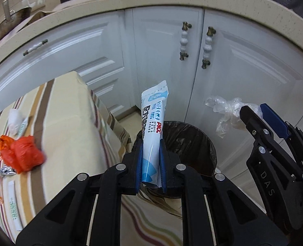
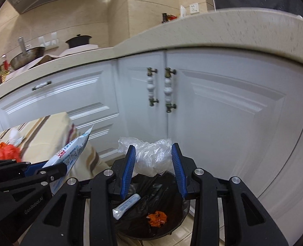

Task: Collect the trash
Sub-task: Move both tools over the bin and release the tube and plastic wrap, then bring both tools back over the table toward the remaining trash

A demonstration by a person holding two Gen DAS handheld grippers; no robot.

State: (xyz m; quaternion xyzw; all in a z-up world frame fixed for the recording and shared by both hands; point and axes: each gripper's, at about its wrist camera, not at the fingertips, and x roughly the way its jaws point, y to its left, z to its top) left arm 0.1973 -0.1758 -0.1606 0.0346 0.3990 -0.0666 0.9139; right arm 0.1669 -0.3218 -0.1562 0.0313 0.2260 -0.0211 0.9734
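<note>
1. Progress: a bin (image 2: 151, 215) lined with a black bag is seen on the floor in front of white cabinet doors (image 1: 243, 65). A white-and-blue packet (image 2: 126, 204) and an orange scrap (image 2: 157, 218) are already lying inside it, so part of the collection is judged done.

2. Items in transit: two further pieces are being carried, one in each claw, and neither has been released yet. Both are held close to the bin mouth, at or just beyond its rim.

3. Remaining work: on the striped desk (image 1: 69, 123) beside the bin, an orange bag (image 1: 22, 155), a white crumpled piece (image 1: 15, 119), a silver wrapper (image 1: 3, 172) and some sachets at the near edge are still to be cleared. The task is judged less than half complete.

4. Left claw (image 1: 151, 160): the jaws are drawn nearly together and clamped on a white-and-blue sachet (image 1: 153, 119), gripped at its lower part. The sachet stands upright above the near rim of the bin.

5. Right claw (image 2: 153, 168): the jaws are set partly apart, with a crumpled clear plastic wrap (image 2: 151, 155) bunched between them. The wrap is pressed by both blue pads and is judged held. It hangs over the far side of the bin.

6. Note: both drops are judged possible only once each item is fully over the opening.
</note>
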